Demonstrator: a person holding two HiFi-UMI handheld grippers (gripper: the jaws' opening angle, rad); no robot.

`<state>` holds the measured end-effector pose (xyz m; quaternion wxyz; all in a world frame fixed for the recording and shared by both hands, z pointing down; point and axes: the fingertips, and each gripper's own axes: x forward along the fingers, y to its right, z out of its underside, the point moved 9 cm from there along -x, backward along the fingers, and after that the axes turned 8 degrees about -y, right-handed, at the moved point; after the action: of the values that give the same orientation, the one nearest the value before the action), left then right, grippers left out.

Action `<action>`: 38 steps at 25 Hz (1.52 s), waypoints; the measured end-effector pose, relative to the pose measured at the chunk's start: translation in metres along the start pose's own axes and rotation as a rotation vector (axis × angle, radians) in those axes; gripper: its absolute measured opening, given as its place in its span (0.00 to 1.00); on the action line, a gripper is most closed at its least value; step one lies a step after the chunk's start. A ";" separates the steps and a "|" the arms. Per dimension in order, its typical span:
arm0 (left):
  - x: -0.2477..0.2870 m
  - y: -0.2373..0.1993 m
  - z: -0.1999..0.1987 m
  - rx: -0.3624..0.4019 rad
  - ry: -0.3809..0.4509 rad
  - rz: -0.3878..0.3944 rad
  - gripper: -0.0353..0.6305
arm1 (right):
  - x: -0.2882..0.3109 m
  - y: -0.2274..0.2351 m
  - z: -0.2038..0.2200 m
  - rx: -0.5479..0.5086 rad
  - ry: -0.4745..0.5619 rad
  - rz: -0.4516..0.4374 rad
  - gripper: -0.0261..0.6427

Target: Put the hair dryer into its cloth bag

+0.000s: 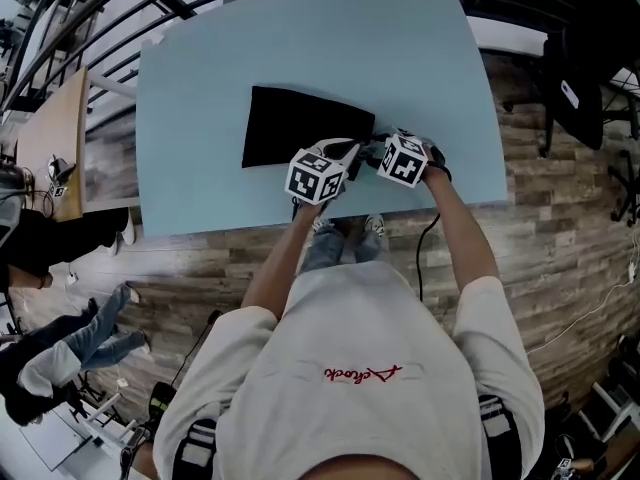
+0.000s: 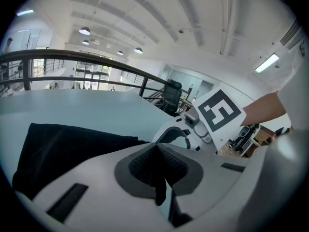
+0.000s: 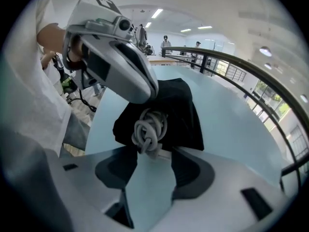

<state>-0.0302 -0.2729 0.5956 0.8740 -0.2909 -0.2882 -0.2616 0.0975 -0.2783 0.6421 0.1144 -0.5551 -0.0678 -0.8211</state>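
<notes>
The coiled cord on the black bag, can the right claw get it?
Probably yes. The right claw is open and the coiled cord lies just ahead of its tips, with nothing between. The left claw pinches the cloth bag.

This looks like an open-plan office or lab on an upper level. A black railing (image 2: 96, 62) runs past the pale blue table (image 1: 300, 48), under round and strip ceiling lights (image 2: 84, 31). There is a wood-look floor (image 1: 560, 228), an office chair (image 2: 171, 98), a loose cable (image 1: 590, 313) and other desks (image 1: 50, 138), with people (image 3: 165, 40) standing further off.
</notes>
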 end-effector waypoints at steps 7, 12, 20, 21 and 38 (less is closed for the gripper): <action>-0.009 -0.005 0.004 -0.010 0.012 0.014 0.07 | 0.032 -0.006 -0.035 0.025 0.053 -0.013 0.39; -0.014 -0.011 0.003 -0.023 0.032 0.021 0.07 | 0.045 -0.002 -0.056 0.010 0.075 -0.016 0.39; -0.017 -0.018 0.004 -0.041 0.035 0.018 0.07 | 0.062 -0.001 -0.058 0.035 0.088 -0.011 0.39; -0.016 -0.018 0.004 -0.043 0.035 0.018 0.07 | 0.063 -0.001 -0.057 0.045 0.095 -0.009 0.39; -0.003 0.010 -0.017 0.034 0.115 -0.030 0.28 | -0.009 0.026 0.027 0.299 0.221 0.148 0.46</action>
<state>-0.0202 -0.2762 0.5783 0.8899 -0.2563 -0.2464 -0.2860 0.1312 -0.2961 0.6437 0.2622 -0.4419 -0.1350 -0.8472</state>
